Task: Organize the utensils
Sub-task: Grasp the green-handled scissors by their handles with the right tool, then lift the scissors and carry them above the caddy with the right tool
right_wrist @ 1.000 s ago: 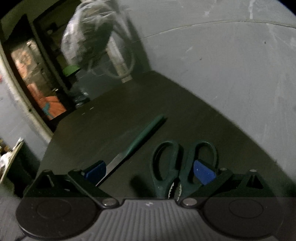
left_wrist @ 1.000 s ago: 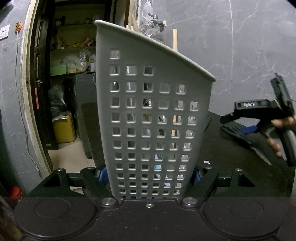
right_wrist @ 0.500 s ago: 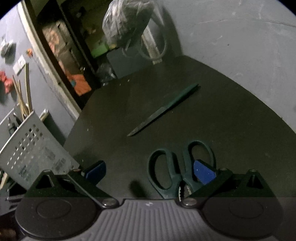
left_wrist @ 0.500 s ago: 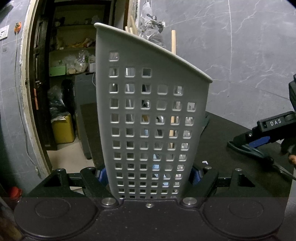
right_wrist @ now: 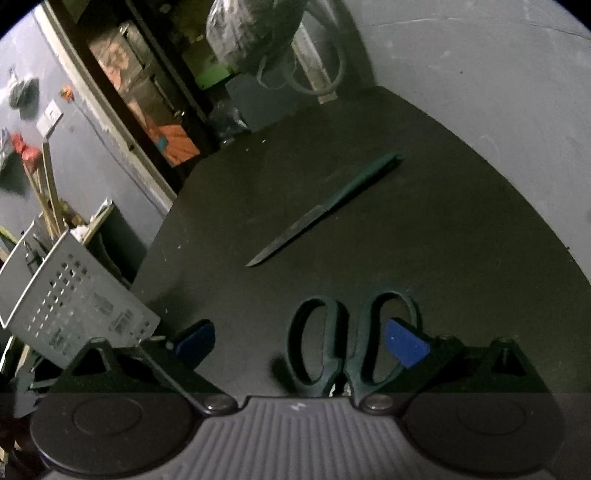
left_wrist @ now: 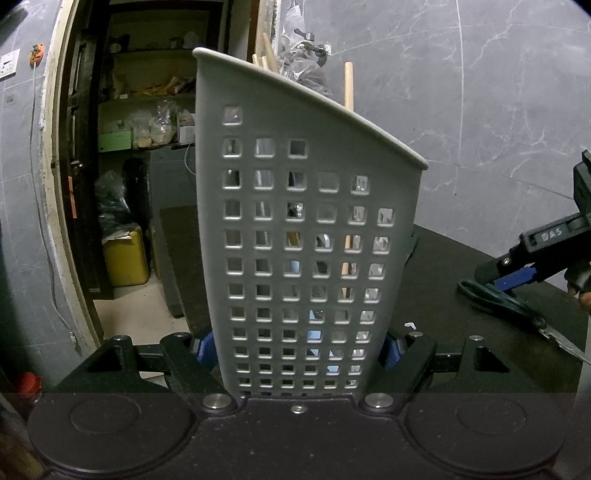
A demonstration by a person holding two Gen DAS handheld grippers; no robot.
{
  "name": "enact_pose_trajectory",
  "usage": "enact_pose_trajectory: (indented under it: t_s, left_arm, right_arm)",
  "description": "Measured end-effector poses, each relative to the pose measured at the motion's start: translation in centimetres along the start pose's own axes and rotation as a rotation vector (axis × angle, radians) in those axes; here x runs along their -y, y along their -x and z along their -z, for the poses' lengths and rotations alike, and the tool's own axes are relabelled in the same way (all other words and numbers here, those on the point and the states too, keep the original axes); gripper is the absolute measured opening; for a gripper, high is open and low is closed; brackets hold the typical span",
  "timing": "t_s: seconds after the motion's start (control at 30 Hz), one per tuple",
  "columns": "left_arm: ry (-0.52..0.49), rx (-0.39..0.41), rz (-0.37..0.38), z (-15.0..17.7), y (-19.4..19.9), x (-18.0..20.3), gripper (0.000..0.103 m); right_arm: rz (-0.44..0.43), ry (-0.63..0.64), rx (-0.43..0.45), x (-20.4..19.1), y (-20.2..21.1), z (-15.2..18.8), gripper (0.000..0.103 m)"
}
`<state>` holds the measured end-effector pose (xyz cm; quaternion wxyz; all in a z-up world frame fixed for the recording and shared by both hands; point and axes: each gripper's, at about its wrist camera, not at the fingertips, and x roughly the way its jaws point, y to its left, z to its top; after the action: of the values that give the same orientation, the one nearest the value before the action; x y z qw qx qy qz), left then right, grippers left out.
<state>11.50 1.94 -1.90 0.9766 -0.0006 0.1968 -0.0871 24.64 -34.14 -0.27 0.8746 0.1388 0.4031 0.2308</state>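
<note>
My left gripper (left_wrist: 299, 347) is shut on a grey perforated utensil holder (left_wrist: 310, 236), held upright; wooden sticks and other utensils stand inside it. The holder also shows at the left of the right wrist view (right_wrist: 74, 306). My right gripper (right_wrist: 301, 341) is open, with dark green scissors (right_wrist: 347, 343) lying on the black table (right_wrist: 443, 258) between its fingers, close to the right pad. In the left wrist view the right gripper (left_wrist: 513, 275) hovers over the scissors (left_wrist: 509, 302) at the far right. A green-handled knife (right_wrist: 325, 210) lies further out on the table.
A grey marble wall (left_wrist: 480, 92) stands behind the table. A doorway with shelves (left_wrist: 140, 110) and a yellow canister (left_wrist: 125, 258) are at the left. A plastic bag (right_wrist: 251, 33) hangs beyond the table's far edge.
My right gripper has pulled back and tilted with the scissors staying between its fingers; the knife now lies farther away. The left gripper and holder have barely moved.
</note>
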Motion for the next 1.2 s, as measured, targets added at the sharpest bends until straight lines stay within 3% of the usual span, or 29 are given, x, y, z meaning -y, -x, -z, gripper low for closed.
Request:
enact_pose_trajectory:
  t_s: [0.17, 0.23, 0.53, 0.67, 0.7, 0.73, 0.77, 0.9, 1.0, 1.2]
  left_arm:
    - [-0.003, 0.001, 0.000, 0.1, 0.0, 0.2, 0.081]
    - [-0.004, 0.001, 0.000, 0.1, 0.0, 0.2, 0.081]
    - [-0.001, -0.004, 0.002, 0.1, -0.1, 0.1, 0.081]
    - [0.000, -0.005, 0.003, 0.1, -0.2, 0.0, 0.081]
    - [0.001, -0.004, 0.004, 0.1, -0.2, 0.0, 0.081]
    - [0.002, -0.003, 0.004, 0.1, -0.2, 0.0, 0.081]
    - [0.002, -0.003, 0.004, 0.1, -0.2, 0.0, 0.081]
    - [0.000, 0.002, 0.004, 0.0, 0.0, -0.1, 0.081]
    - [0.002, 0.007, 0.000, 0.1, 0.2, -0.2, 0.081]
    - [-0.004, 0.007, 0.003, 0.3, 0.3, 0.1, 0.081]
  right_arm:
    - [0.109, 0.031, 0.015, -0.5, -0.4, -0.3, 0.063]
    - [0.148, 0.045, 0.019, -0.8, -0.5, -0.3, 0.058]
    - [0.336, 0.260, 0.004, -4.8, -2.0, 1.4, 0.054]
    - [0.325, 0.246, 0.028, -4.9, -2.1, 1.9, 0.051]
    - [0.326, 0.246, 0.043, -4.8, -2.0, 2.1, 0.047]
    - [0.325, 0.244, 0.056, -4.6, -2.0, 2.2, 0.035]
    - [0.319, 0.233, 0.062, -4.4, -1.8, 2.2, 0.034]
    - [0.324, 0.241, 0.070, -4.4, -2.3, 1.9, 0.033]
    - [0.276, 0.208, 0.078, -3.8, -2.1, 1.5, 0.033]
    - [0.201, 0.223, 0.191, -4.3, -0.2, 1.5, 0.033]
